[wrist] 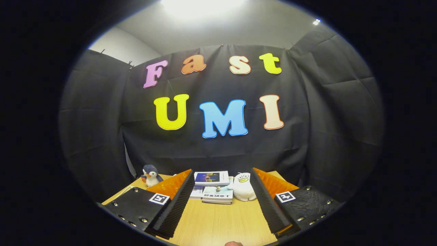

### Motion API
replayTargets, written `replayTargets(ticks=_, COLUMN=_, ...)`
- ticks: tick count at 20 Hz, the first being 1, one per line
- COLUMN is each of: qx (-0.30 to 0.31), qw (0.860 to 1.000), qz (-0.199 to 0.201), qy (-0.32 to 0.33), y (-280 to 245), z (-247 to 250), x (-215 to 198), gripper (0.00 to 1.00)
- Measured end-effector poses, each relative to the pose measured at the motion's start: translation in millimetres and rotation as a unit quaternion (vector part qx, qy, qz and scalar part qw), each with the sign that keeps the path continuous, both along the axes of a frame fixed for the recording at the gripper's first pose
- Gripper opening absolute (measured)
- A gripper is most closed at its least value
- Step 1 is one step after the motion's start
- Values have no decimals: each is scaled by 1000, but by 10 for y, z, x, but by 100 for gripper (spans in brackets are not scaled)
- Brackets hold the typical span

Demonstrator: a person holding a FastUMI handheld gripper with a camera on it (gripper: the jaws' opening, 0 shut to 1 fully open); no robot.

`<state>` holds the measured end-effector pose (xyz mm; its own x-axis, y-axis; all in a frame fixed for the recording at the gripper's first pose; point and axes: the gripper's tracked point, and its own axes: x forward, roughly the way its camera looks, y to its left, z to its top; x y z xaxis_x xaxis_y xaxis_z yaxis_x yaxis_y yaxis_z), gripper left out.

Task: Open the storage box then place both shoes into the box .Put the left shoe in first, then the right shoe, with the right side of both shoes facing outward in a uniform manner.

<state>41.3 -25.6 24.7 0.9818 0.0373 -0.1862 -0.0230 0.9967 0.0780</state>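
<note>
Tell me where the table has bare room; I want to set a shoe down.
Bare wood lies between the open gripper fingers, short of the books. The table's far edge is crowded: penguin toy, stacked books, white duck plush against the cloth wall.

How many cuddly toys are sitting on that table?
2. A penguin toy sits beyond the one finger of the open tongs; a white duck toy sits beside the books, between the fingers. Others may be hidden.

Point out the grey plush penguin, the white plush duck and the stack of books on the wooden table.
Grey plush penguin (150, 175): gripper view, on its body.
White plush duck (243, 188): gripper view, on its belly.
Stack of books (212, 178): gripper view, on the top cover.
Gripper (222, 191): gripper view, fingers open, holding nothing.
</note>
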Motion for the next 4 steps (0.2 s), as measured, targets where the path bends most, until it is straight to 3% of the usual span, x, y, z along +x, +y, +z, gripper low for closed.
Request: replayTargets(ticks=4, qx=4, qw=1000, qz=2, qy=-7, y=43, z=0, x=11, gripper=98)
